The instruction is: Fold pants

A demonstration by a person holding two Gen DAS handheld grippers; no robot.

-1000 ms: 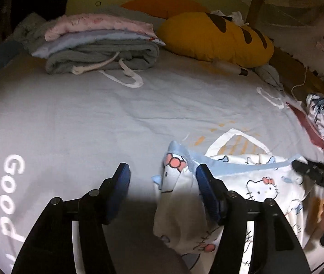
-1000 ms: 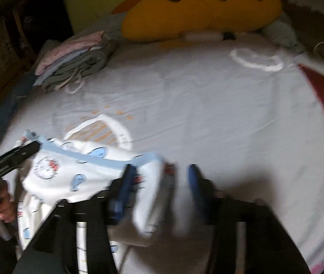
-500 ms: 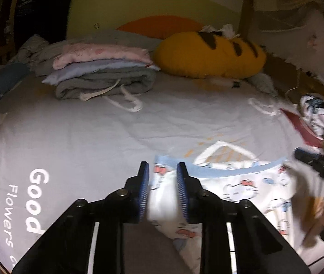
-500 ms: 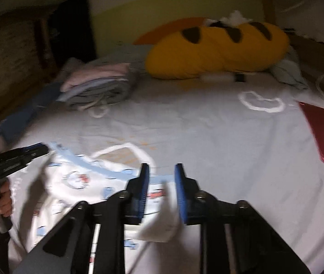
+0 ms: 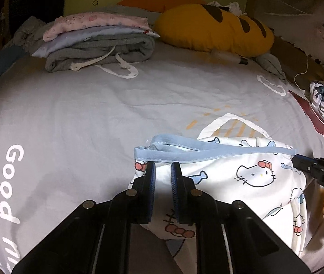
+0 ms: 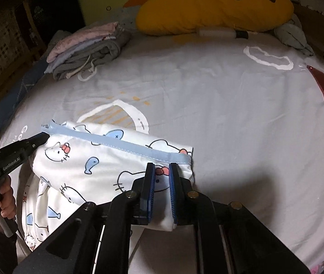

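left tool (image 5: 163,171) clamped on cartoon-print pants (image 5: 230,178) below blue waistband (image 5: 207,154), right tool (image 5: 298,162) pinching far corner

pants (image 5: 248,175) lie on the bed (image 5: 93,118), folded clothes (image 5: 98,41) far behind.

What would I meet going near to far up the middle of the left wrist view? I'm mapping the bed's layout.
Left gripper → pants with the blue waistband → bare grey bedsheet → stack of folded clothes and yellow pillow at the back.
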